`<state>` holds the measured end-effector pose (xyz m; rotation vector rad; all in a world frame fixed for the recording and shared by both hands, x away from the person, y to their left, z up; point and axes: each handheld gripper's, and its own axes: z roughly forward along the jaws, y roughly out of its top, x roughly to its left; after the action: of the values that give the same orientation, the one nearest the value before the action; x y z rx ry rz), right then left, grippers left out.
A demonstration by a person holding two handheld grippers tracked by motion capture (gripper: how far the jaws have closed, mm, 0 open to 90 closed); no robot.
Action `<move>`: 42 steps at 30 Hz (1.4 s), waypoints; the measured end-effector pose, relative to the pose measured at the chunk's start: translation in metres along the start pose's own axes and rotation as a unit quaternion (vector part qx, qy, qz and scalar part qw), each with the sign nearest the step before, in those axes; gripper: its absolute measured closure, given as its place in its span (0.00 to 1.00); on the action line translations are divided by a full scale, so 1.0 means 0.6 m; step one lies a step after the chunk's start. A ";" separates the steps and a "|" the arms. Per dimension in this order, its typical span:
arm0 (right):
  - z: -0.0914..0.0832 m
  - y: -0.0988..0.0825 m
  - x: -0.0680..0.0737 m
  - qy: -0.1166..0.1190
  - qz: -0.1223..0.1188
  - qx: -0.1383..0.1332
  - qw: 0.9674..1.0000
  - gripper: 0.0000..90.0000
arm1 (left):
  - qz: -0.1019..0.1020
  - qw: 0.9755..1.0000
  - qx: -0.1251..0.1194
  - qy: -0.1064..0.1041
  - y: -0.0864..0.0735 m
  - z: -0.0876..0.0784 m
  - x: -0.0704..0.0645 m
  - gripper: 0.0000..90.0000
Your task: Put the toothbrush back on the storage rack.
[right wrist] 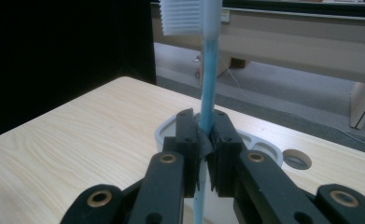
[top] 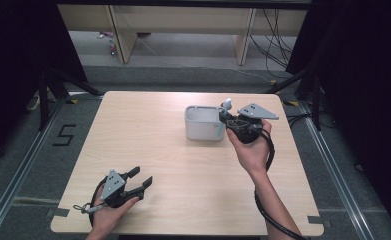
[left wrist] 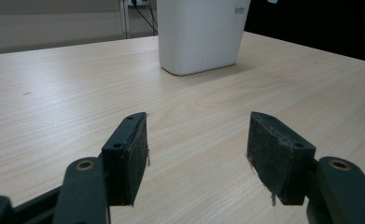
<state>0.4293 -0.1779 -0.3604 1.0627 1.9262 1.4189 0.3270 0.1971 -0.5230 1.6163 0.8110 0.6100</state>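
My left claw is nearest the camera, down by the near edge of the table, toward its left corner. Its jaws stand wide apart with nothing between them, and it rests there because I have no job for it right now. From its own view the white cup stands farther up the table, well apart from it. My right claw is squeezed tight on a blue toothbrush. I hold the brush upright, bristles on top, so I think its bottom end can slide straight down into the cup. The claw grips the handle low down, and the brush sticks up high above it. In the high view, my right claw is at the right side of the cup, which sits toward the far right part of the table. The brush is just at the cup's rim. I cannot tell if its bottom end is inside the cup yet.
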 end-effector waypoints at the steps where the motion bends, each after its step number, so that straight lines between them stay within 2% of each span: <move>1: 0.002 0.000 -0.002 0.004 0.000 -0.004 1.000 0.94 | -0.001 1.000 0.000 0.000 0.000 0.000 0.000 0.42; 3: 0.000 0.002 -0.002 -0.003 0.007 -0.005 1.000 0.94 | -0.004 1.000 0.000 0.000 0.000 0.000 0.000 0.42; 4: 0.001 0.003 -0.004 -0.003 -0.001 -0.009 1.000 0.94 | -0.004 1.000 0.000 0.001 0.000 0.000 0.000 0.42; 7: 0.002 0.009 -0.003 -0.004 -0.001 -0.008 1.000 0.94 | -0.004 1.000 0.000 0.000 0.000 0.000 0.000 0.42; 9: 0.002 0.014 -0.006 -0.010 -0.015 -0.010 1.000 0.94 | -0.006 1.000 -0.001 -0.001 0.000 -0.001 0.001 0.42; 10: 0.004 0.015 -0.005 -0.008 -0.006 -0.009 1.000 0.94 | -0.005 1.000 -0.002 -0.001 0.000 -0.001 0.001 0.42; 11: 0.004 0.016 -0.006 -0.008 -0.007 -0.008 1.000 0.94 | -0.014 1.000 0.002 0.004 -0.001 -0.002 -0.001 0.42; 12: 0.004 0.016 -0.006 -0.008 -0.007 -0.008 1.000 0.94 | -0.014 1.000 0.002 0.004 -0.001 -0.002 -0.001 0.42; 13: 0.004 0.019 -0.009 -0.009 -0.008 -0.012 1.000 0.94 | -0.004 1.000 0.000 -0.002 0.000 -0.001 0.002 0.42; 14: 0.003 0.021 -0.009 -0.011 -0.007 -0.011 1.000 0.94 | -0.002 1.000 0.011 0.003 0.001 -0.004 0.002 0.42; 16: 0.003 0.022 -0.010 -0.015 -0.009 -0.015 1.000 0.94 | -0.004 1.000 0.000 -0.003 0.000 0.000 0.003 0.42; 18: 0.003 0.029 -0.011 -0.013 -0.008 -0.016 1.000 0.94 | 0.001 1.000 0.007 0.000 0.001 -0.002 0.003 0.42; 19: 0.004 0.030 -0.010 -0.015 -0.002 -0.018 1.000 0.94 | -0.005 1.000 0.000 -0.002 0.000 -0.001 0.002 0.42; 20: 0.005 0.032 -0.012 -0.015 -0.010 -0.016 1.000 0.94 | -0.010 1.000 0.001 -0.002 0.000 -0.001 0.001 0.42; 21: 0.006 0.033 -0.013 -0.017 -0.009 -0.022 1.000 0.94 | -0.008 1.000 0.001 -0.002 0.000 -0.001 0.001 0.42; 24: 0.007 0.036 -0.015 -0.018 -0.010 -0.018 1.000 0.94 | -0.004 1.000 0.001 -0.002 0.000 -0.001 0.002 0.42; 28: 0.010 0.042 -0.021 -0.027 -0.017 -0.019 0.999 0.94 | -0.010 1.000 0.002 -0.001 0.000 0.000 0.002 0.42; 29: 0.012 0.043 -0.020 -0.022 -0.005 -0.019 1.000 0.94 | -0.015 1.000 0.004 0.001 -0.001 -0.001 0.000 0.42; 30: 0.012 0.045 -0.020 -0.027 -0.001 -0.017 0.999 0.94 | -0.014 1.000 0.005 0.001 -0.001 -0.001 0.000 0.42; 33: 0.016 0.050 -0.022 -0.026 -0.010 -0.019 0.999 0.94 | -0.016 1.000 0.005 0.001 -0.001 -0.001 0.000 0.42; 35: 0.016 0.051 -0.021 -0.029 -0.010 -0.020 0.999 0.94 | -0.015 1.000 0.004 0.001 -0.001 0.000 0.001 0.42; 36: 0.017 0.052 -0.022 -0.030 -0.013 -0.021 0.999 0.94 | -0.006 1.000 0.003 -0.001 0.000 0.000 0.003 0.42; 37: 0.019 0.054 -0.021 -0.030 -0.004 -0.019 0.999 0.94 | 0.002 1.000 0.008 0.001 0.001 -0.001 0.004 0.42; 39: 0.022 0.056 -0.024 -0.030 -0.014 -0.025 0.999 0.94 | 0.001 1.000 0.011 0.002 0.002 -0.002 0.003 0.42; 40: 0.023 0.056 -0.023 -0.029 -0.005 -0.021 0.999 0.94 | -0.001 1.000 0.011 0.003 0.002 -0.002 0.003 0.42; 41: 0.023 0.056 -0.023 -0.033 -0.006 -0.022 0.999 0.94 | -0.002 1.000 0.011 0.003 0.002 -0.001 0.002 0.42; 42: 0.025 0.057 -0.026 -0.037 -0.016 -0.026 0.999 0.94 | 0.001 1.000 0.010 0.003 0.002 -0.001 0.003 0.42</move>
<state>0.4595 -0.1779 -0.3333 1.0405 1.8367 1.3862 0.3280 0.1985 -0.5220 1.6350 0.8215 0.6101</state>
